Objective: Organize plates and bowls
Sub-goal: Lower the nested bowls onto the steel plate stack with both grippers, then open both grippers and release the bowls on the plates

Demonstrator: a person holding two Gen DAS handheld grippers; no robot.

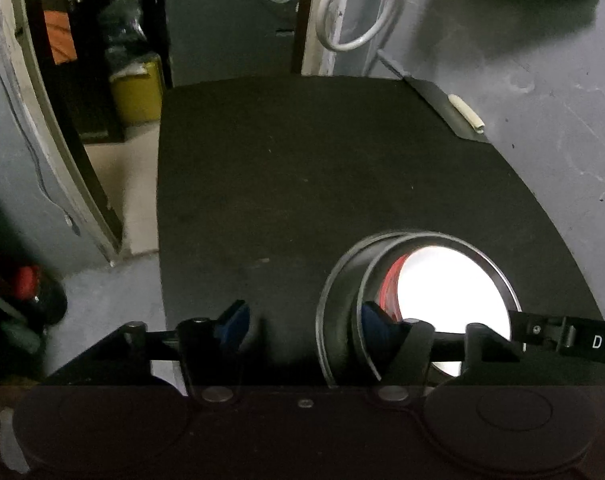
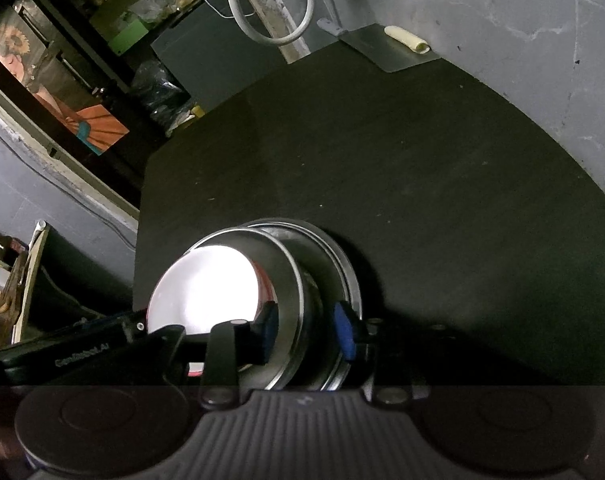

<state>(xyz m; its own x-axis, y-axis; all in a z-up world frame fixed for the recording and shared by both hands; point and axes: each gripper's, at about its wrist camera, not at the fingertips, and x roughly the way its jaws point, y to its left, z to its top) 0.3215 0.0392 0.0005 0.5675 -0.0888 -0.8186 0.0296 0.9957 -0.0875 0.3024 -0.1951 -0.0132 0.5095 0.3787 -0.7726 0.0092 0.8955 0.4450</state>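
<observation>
so, left wrist: my left tool (image 1: 302, 326) stands released, one finger inside the steel bowl (image 1: 342, 300) nested near the desk (image 1: 302, 160) front. right wrist: my right tool (image 2: 308, 330) straddles the bowl wall (image 2: 294, 304), unclenched, steadying the stack.

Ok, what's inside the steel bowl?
Inside the steel bowl sits a bright white dish with a red edge; glare washes out detail. The bowl rests on a steel plate. Anything under the dish is hidden.
</observation>
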